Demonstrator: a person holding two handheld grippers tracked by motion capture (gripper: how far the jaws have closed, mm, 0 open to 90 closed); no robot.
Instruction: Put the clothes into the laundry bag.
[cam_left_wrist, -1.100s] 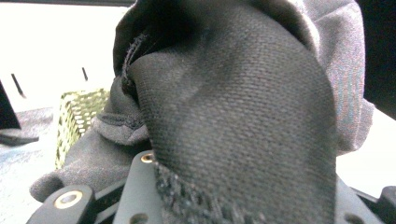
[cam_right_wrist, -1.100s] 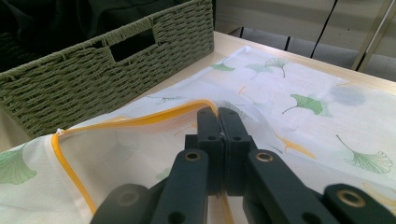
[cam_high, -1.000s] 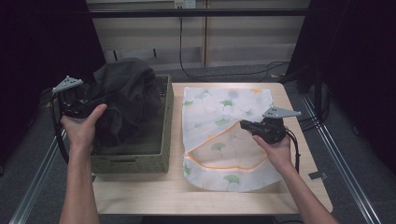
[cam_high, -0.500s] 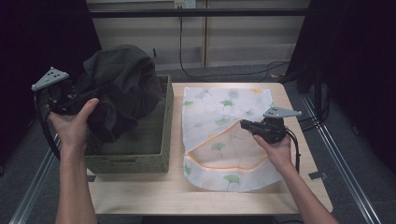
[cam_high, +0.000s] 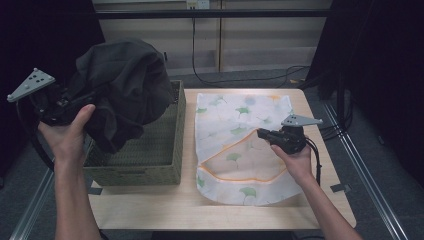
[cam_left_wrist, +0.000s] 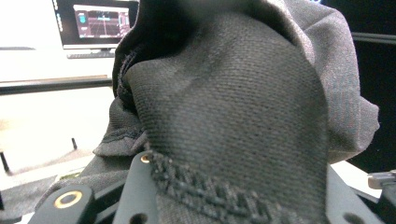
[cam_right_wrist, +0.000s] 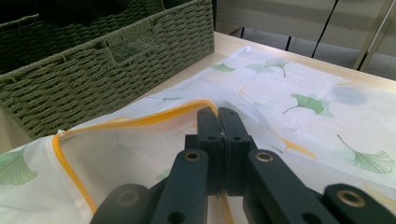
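Note:
A dark grey garment (cam_high: 120, 85) hangs bunched above the green woven basket (cam_high: 150, 160), lifted clear of its rim. My left gripper (cam_high: 80, 102) is shut on the garment from its left side. In the left gripper view the cloth (cam_left_wrist: 233, 102) bulges between the two jaws of that gripper (cam_left_wrist: 238, 191). A white mesh bag (cam_high: 240, 115) printed with green leaves lies flat on the table. My right gripper (cam_high: 261, 133) is shut on the bag's orange-trimmed opening edge (cam_right_wrist: 140, 121), and its jaws (cam_right_wrist: 218, 116) pinch the trim and hold the mouth slightly raised.
The basket stands on the table's left part, its wall (cam_right_wrist: 93, 70) close to the bag. The wooden table (cam_high: 150, 210) has bare board along its front edge. Metal rails (cam_high: 365, 170) run along both sides, and cables (cam_high: 240, 80) lie on the floor behind.
My left hand has lifted the dark garment up and to the left, out of the basket. The right gripper and the bag have stayed where they were.

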